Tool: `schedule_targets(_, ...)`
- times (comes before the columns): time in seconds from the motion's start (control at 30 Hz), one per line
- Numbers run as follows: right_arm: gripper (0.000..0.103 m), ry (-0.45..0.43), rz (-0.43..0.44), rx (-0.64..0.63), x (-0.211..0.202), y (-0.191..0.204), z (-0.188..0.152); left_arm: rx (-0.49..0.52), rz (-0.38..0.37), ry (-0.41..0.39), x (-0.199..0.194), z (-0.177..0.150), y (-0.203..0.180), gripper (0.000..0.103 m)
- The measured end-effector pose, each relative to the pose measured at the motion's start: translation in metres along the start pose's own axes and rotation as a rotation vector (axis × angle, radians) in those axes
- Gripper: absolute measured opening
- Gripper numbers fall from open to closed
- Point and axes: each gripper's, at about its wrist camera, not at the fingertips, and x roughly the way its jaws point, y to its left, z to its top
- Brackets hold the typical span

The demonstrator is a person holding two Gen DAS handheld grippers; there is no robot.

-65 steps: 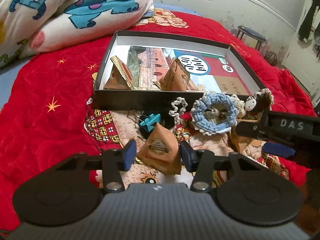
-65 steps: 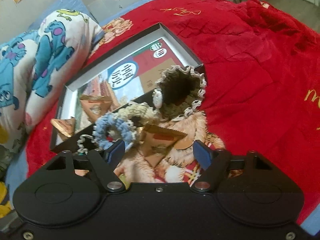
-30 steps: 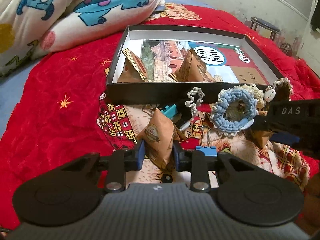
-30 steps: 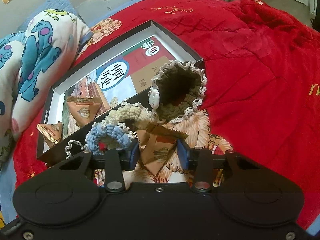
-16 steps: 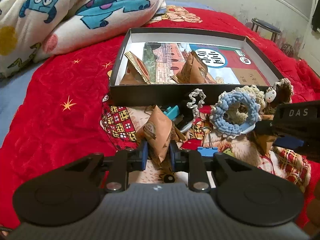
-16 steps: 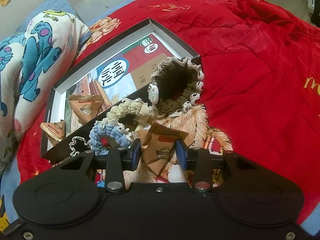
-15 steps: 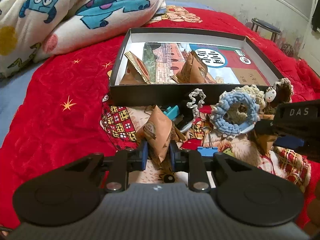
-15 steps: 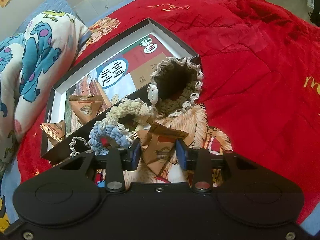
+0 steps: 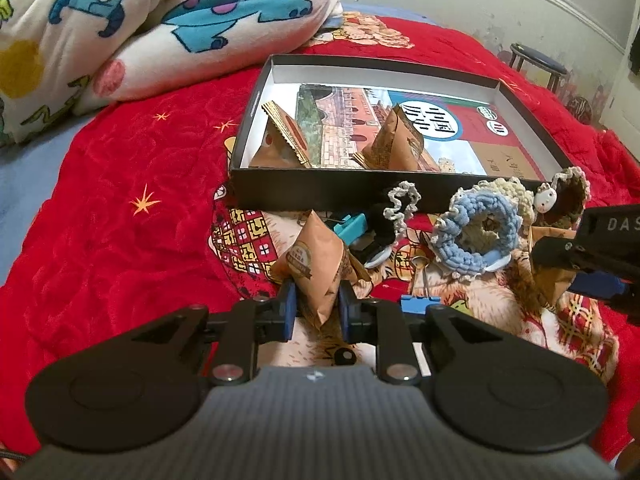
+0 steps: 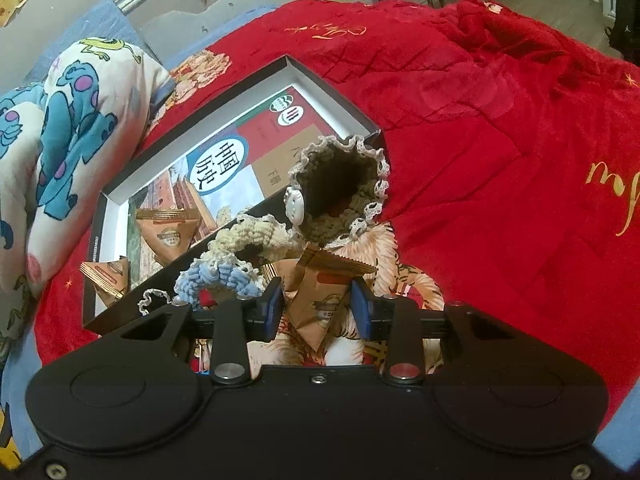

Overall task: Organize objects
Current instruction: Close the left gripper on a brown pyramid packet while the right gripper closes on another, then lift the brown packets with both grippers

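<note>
Two brown triangular packets (image 9: 280, 140) (image 9: 394, 142) are already lodged in the black box (image 9: 360, 192), which is set on the red bedspread (image 9: 100, 220) toward the head of the bed, beside the cartoon-print quilt (image 9: 160, 20). So the sorting is judged to be partly done.

A third packet (image 9: 316, 268) is clamped between the pads of the left gripper (image 9: 316, 308) just in front of the box's near wall, apparently not yet carried over. A fourth packet (image 10: 320, 300) is held between the fingers of the right gripper (image 10: 318, 306), whose pads are seen pressed against its sides, close to the box's right near corner.

Still left outside, along the box's near wall, are the blue crocheted ring (image 9: 478, 236), a cream crocheted ring (image 10: 248, 236), the dark crocheted pouch (image 10: 340, 184), a teal clip (image 9: 352, 226) and a blue binder clip (image 9: 420, 302). Most of the work is therefore judged to remain.
</note>
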Motion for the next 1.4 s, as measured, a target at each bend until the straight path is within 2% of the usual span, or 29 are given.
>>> schedule_targets(0.27,0.034,-0.012,0.004,0.010,-0.006,-0.002,0.000,0.009,0.009,-0.008,-0.001,-0.001,-0.001,0.025)
schedule_targets(0.6,0.033,-0.074,-0.011,-0.006,-0.019,-0.001,0.004,-0.003,0.030,-0.034,-0.007,0.001,0.002,0.025)
schedule_targets(1.4,0.030,-0.117,0.023,-0.023,-0.031,0.002,0.008,-0.039,0.010,-0.099,-0.020,0.005,0.007,0.025)
